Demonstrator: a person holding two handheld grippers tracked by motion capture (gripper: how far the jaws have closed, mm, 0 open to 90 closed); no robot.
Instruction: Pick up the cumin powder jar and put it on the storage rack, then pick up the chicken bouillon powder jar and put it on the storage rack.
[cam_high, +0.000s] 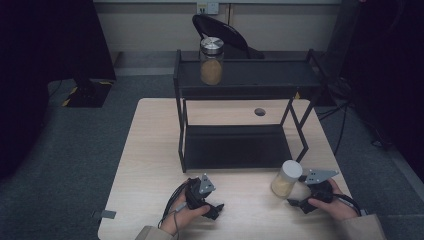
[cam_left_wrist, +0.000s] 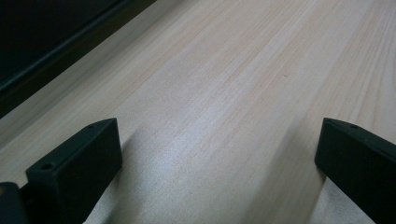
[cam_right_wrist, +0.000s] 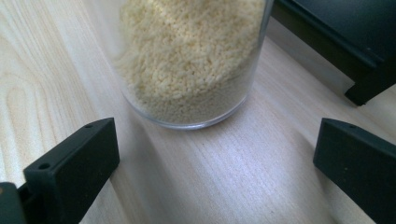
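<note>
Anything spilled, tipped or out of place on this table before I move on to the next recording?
Nothing stands out. The white-lidded jar stands upright on the table before the open right gripper, its grains inside and none spilled. The metal-lidded jar stands upright on the black shelf rack's top tier. The left gripper is open over bare wood.

The high view looks forward and down over the whole counter (cam_high: 150, 150). Each gripper view skims that same counter from close up; the right one faces the jar (cam_right_wrist: 191, 60) at close range.
</note>
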